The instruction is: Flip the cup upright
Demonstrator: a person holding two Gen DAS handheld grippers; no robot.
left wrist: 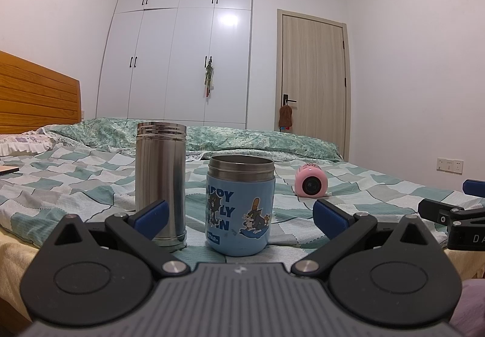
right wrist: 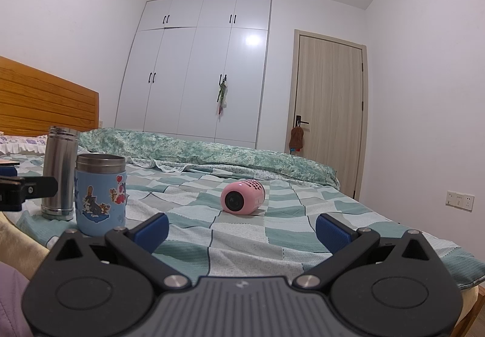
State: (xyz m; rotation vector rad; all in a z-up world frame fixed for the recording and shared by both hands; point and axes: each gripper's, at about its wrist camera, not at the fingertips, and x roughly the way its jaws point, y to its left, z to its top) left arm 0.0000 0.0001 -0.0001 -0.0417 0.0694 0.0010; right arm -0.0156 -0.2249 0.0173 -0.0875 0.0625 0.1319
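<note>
Bed (right wrist: 303, 230), covered by a green-and-white checked sheet, spans both views and bears all three vessels; a white wardrobe (right wrist: 200, 70) and a wooden door (right wrist: 330, 100) stand at the far wall. Right gripper (right wrist: 241, 230): jaws spread wide apart, holding nothing, low over the near edge of the bed and aimed toward the pink cup. Left gripper (left wrist: 239, 220): jaws likewise apart and empty, near the two standing vessels at the left. Steel flask (left wrist: 160, 182): upright, far left. Blue cartoon cup (left wrist: 241, 206): upright, mouth up, just right of the flask; whether the two touch cannot be told. Pink cup (right wrist: 242, 197): the task's object, lying on its side near the middle of the bed, well apart from the other two, its round dark end turned toward the cameras; whether that end is mouth or base cannot be told.

Hazards, as judged from this arrangement: the cup is a cylinder resting on a soft, creased sheet, so a glancing finger contact would likely roll it away to the far side. A grasp taken off-centre may let it pivot and slip during rotation. Set down on yielding bedding, it may tip over again. The left gripper, if swung, could knock over the neighbouring upright vessels.
</note>
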